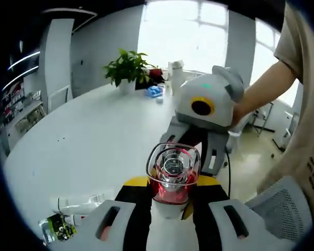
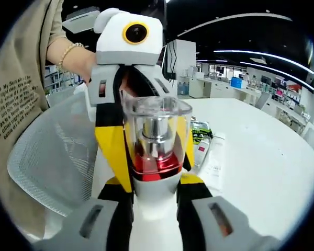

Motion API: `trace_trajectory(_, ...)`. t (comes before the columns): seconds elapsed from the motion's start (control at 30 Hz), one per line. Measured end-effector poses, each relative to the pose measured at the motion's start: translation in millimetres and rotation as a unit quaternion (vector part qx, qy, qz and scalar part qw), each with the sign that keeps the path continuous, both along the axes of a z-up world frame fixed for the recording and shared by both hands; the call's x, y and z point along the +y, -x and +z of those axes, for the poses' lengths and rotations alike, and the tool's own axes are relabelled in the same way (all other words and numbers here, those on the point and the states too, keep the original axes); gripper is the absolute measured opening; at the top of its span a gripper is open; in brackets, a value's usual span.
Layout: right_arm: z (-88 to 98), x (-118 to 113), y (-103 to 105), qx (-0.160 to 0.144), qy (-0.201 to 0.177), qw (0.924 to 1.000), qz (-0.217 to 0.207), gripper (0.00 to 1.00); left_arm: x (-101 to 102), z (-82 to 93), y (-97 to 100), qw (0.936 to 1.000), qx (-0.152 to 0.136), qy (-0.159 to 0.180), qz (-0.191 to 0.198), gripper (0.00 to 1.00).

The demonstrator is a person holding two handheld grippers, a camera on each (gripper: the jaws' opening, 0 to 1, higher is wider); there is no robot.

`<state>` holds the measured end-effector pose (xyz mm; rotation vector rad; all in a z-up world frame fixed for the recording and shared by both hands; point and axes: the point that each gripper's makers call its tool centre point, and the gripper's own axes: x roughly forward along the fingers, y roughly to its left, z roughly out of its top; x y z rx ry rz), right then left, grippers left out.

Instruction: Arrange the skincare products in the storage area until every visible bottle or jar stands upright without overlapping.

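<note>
Holding mid-frame, both the left gripper (image 1: 170, 209) and right gripper (image 2: 156, 209) pinch the red bottle (image 1: 172, 180); next, stand it upright on the table (image 1: 94, 136).

The bottle (image 1: 172, 178) sits between both grippers' jaws, above the table (image 1: 94, 141). Tubes (image 1: 78, 205) lie on the table beside it; a plant (image 1: 126, 68) stands far behind.

a large white round-edged table (image 1: 89, 136) carries a leafy green potted plant (image 1: 127, 70) at its far side, a lying white tube (image 1: 76, 205) and a green packet (image 1: 57, 228) near.
</note>
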<state>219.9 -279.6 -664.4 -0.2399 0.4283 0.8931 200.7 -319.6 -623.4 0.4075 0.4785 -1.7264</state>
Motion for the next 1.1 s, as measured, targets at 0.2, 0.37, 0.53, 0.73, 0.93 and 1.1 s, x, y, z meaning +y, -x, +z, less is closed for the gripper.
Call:
trace_trajectory(0.2, -6.9, -6.6, -9.6, 0.003, -0.002, 0.9999, -0.009, 0.30, -5.4, -6.3, -8.9, 0.9999, -0.006, -0.005, -0.010, 0.26)
trace_trajectory(0.37, -7.1, -14.1, -22.4, -0.006, 0.002, 0.9999, -0.016, 0.31, -11.5, -6.3, -18.8, 0.9998, -0.015, -0.001, -0.016, 0.26)
trace_trajectory(0.53, -5.9, -25.0, -38.4, -0.020, 0.013, 0.9995, -0.022, 0.31, -21.4, -5.3, -34.5, 0.9995, -0.025, 0.004, -0.018, 0.26)
trace_trajectory(0.73, -5.6, -37.5, -51.9, -0.023, 0.016, 0.9992, -0.027, 0.31, -33.1, -5.5, -47.8, 0.9995, -0.027, 0.005, -0.019, 0.26)
trace_trajectory(0.93, -5.9, -43.1, -58.1, -0.023, 0.019, 0.9992, -0.026, 0.31, -39.2, -7.3, -57.3, 0.9993, -0.033, 0.002, -0.018, 0.27)
trace_trajectory(1.1, -5.5, -41.4, -56.6, -0.018, 0.017, 0.9993, -0.027, 0.31, -39.7, -7.0, -56.2, 0.9994, -0.032, 0.002, -0.015, 0.27)
